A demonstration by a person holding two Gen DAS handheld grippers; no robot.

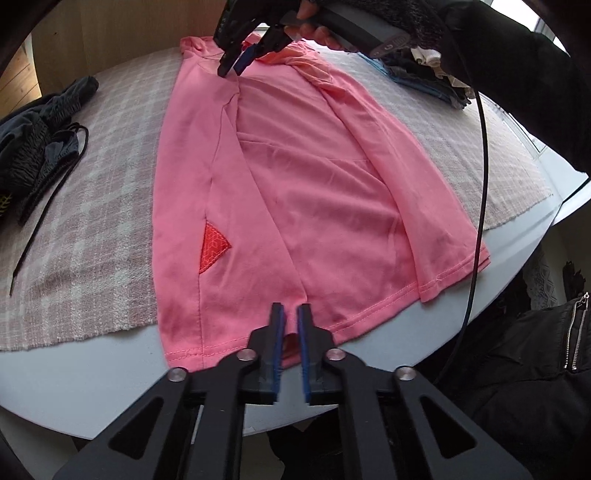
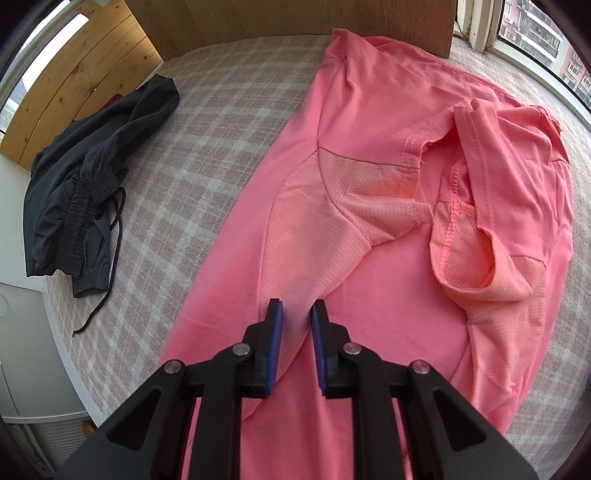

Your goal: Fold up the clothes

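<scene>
A pink shirt (image 1: pixel 314 184) lies lengthwise on a checked cloth (image 1: pixel 92 221), its sides folded in toward the middle. A red triangular patch (image 1: pixel 212 247) shows near the hem. My left gripper (image 1: pixel 290 310) is at the near hem, jaws shut on a pinch of pink fabric. At the far collar end my right gripper (image 1: pixel 236 68) is held by a gloved hand (image 1: pixel 369 22). In the right wrist view that gripper (image 2: pixel 297 310) has its pads pressed on a ridge of the pale mesh panel of the shirt (image 2: pixel 369 110). A folded-in sleeve (image 2: pixel 480 240) lies to its right.
Crumpled dark grey shorts (image 2: pixel 85 192) with a black drawstring lie left of the shirt. A stack of folded clothes (image 1: pixel 424 74) sits at the far right. The white round table (image 1: pixel 92 369) edge is close to the hem. A black cable (image 1: pixel 484 166) hangs at the right.
</scene>
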